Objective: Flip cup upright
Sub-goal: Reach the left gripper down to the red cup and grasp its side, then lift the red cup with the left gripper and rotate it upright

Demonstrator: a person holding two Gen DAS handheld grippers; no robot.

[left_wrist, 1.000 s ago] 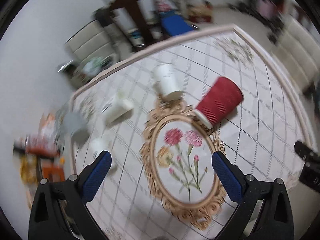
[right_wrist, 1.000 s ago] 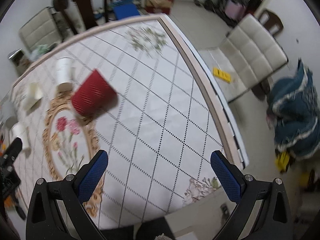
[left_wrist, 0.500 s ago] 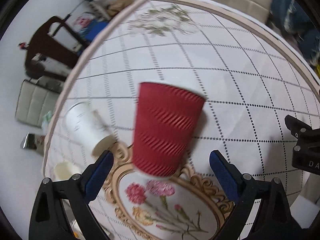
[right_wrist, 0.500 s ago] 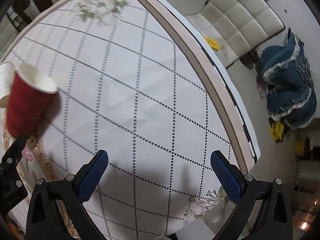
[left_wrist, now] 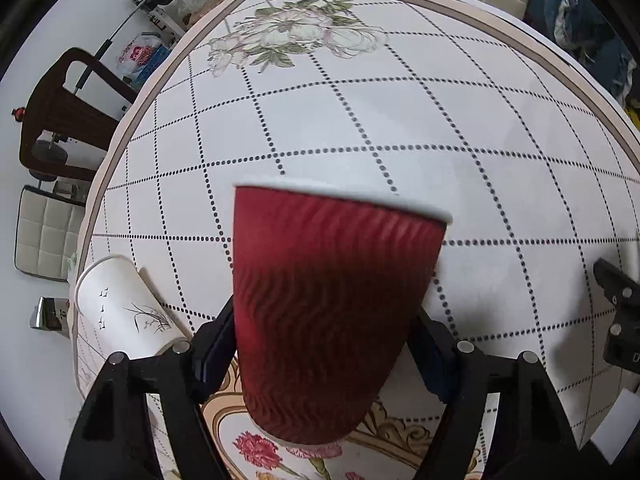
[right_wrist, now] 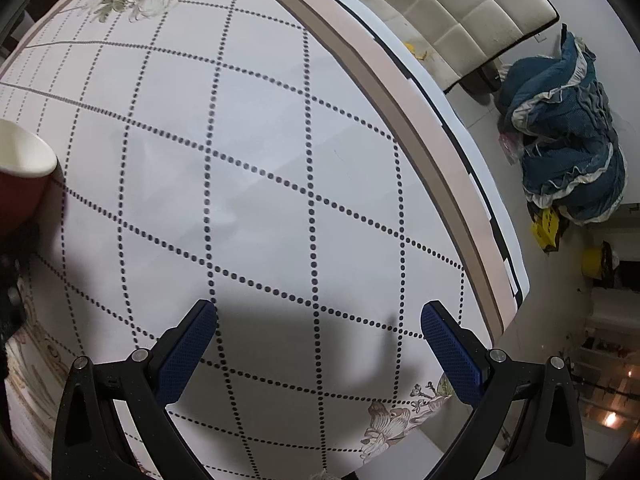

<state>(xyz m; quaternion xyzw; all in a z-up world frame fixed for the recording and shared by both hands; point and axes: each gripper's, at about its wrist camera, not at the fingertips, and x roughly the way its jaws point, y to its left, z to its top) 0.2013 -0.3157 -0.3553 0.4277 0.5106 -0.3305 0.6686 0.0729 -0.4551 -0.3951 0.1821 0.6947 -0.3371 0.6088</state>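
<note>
A red ribbed paper cup (left_wrist: 328, 312) with a white rim lies on its side on the tablecloth, mouth pointing away from my left wrist camera. My left gripper (left_wrist: 324, 344) has closed its blue-padded jaws against the cup's two sides near its base. The cup's white rim and red wall also show at the far left of the right wrist view (right_wrist: 20, 172). My right gripper (right_wrist: 318, 356) is open and empty, low over the bare tablecloth near the table's right edge.
A white paper cup with a bird print (left_wrist: 124, 312) lies on its side left of the red cup. The table (left_wrist: 400, 92) has a dotted-grid cloth with flower prints. Chairs (right_wrist: 460, 12) and a blue cloth heap (right_wrist: 568, 136) are beyond the table edge.
My left gripper moved in over the red cup and its jaws closed from wide open onto the cup's sides. My right gripper dropped lower toward the cloth and stayed open.
</note>
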